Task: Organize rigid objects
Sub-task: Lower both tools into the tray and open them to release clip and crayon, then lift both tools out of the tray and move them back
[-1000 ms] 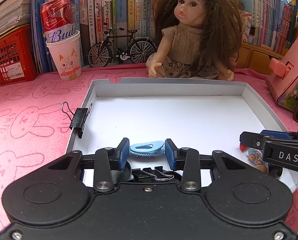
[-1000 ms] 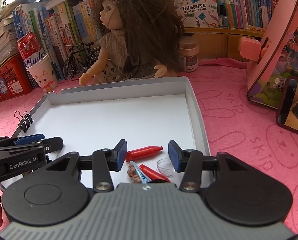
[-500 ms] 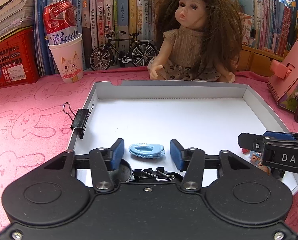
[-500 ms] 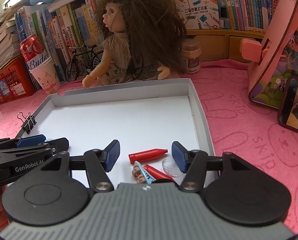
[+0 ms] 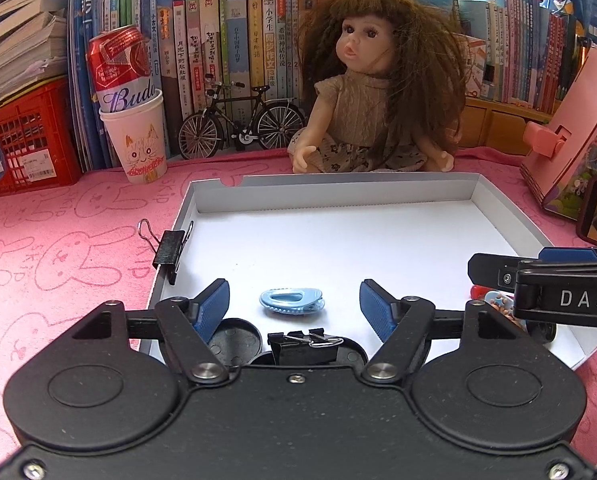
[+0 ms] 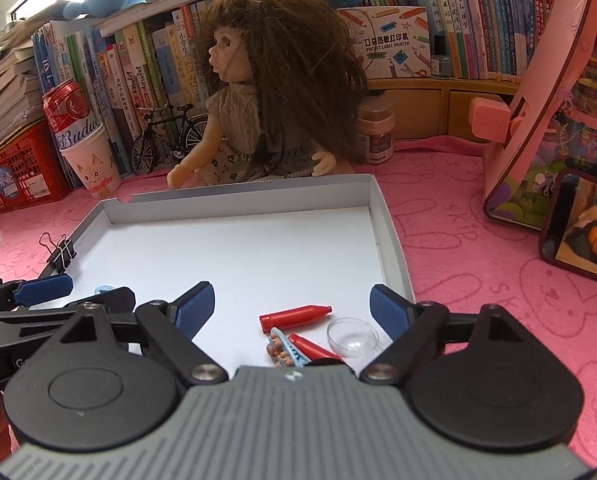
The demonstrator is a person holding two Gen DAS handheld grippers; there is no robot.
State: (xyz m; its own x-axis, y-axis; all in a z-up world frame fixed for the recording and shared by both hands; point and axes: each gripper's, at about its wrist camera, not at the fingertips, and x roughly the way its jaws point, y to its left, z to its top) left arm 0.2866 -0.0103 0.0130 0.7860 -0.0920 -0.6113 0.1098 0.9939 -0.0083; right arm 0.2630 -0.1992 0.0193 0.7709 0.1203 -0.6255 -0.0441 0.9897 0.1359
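Glossy oval blue clip (image 5: 291, 300), white tray (image 5: 338, 192)

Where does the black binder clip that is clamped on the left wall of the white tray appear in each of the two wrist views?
Left wrist view: the black binder clip sits left of centre, on the left wall of the white tray, with its wire handles up.
Right wrist view: the same clip appears at the far left, small, on that wall.
Shared landmark: the doll sitting behind the far wall of the tray.
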